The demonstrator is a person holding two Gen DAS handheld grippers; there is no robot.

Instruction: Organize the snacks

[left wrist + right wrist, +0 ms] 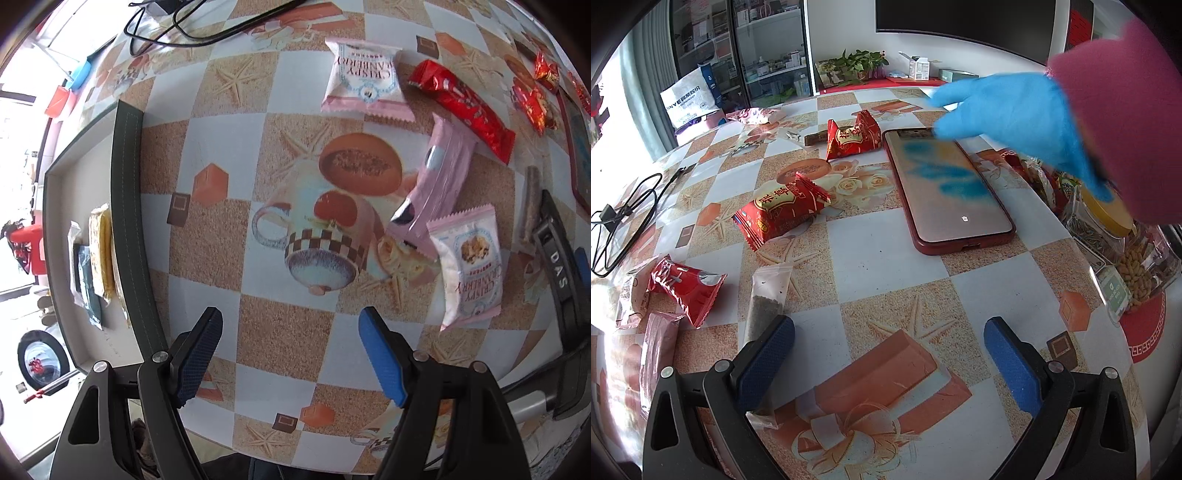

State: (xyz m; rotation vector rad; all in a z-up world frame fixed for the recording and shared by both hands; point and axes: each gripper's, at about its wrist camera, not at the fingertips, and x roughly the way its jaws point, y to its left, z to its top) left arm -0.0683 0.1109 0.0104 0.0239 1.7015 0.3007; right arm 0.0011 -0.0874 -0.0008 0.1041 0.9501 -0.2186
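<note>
Presently the left gripper [291, 354] hangs over the patterned table [258, 258] with jaws spread and nothing between them. A tray [127, 221] at the table's left edge holds several packets [96, 254]. Two Crispy Cranberry packets [364, 79] [469, 260], a pink wrapper [439, 184] and a red bar [463, 101] lie loose toward the right edge. The right gripper [888, 358] likewise stands spread and empty above the table. Red snacks [783, 212] [851, 138] lie beside a phone [947, 188], over which a blue-gloved hand [1019, 110] reaches.

checkered tablecloth [229, 229] – red snacks [783, 214], blue glove [1015, 110]
</note>
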